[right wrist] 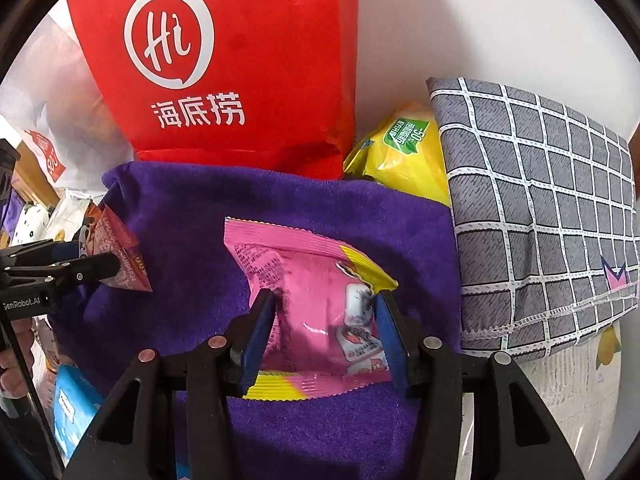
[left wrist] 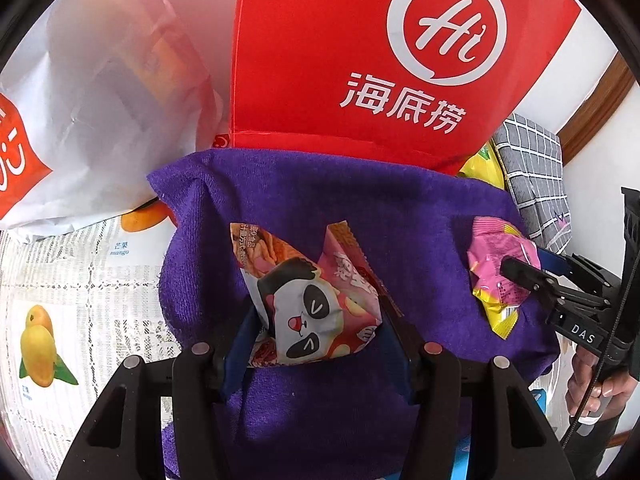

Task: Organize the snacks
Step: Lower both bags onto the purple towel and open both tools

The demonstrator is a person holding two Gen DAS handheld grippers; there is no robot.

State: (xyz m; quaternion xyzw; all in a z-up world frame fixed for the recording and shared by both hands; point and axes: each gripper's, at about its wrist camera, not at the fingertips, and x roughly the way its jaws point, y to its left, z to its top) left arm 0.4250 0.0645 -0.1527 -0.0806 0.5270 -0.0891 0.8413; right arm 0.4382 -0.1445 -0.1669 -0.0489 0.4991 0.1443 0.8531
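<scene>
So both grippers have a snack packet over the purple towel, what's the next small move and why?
Probably lift both packets off the purple towel. The left gripper is clamped on the panda packet, the right gripper brackets the pink packet, and the red bag stands just behind.

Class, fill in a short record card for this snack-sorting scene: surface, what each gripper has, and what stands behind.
surface: purple towel
left gripper: closed on panda snack packet
right gripper: around pink snack packet, pads touching its sides
behind towel: red paper bag
right of towel: grey checked cloth, yellow snack bag
</scene>
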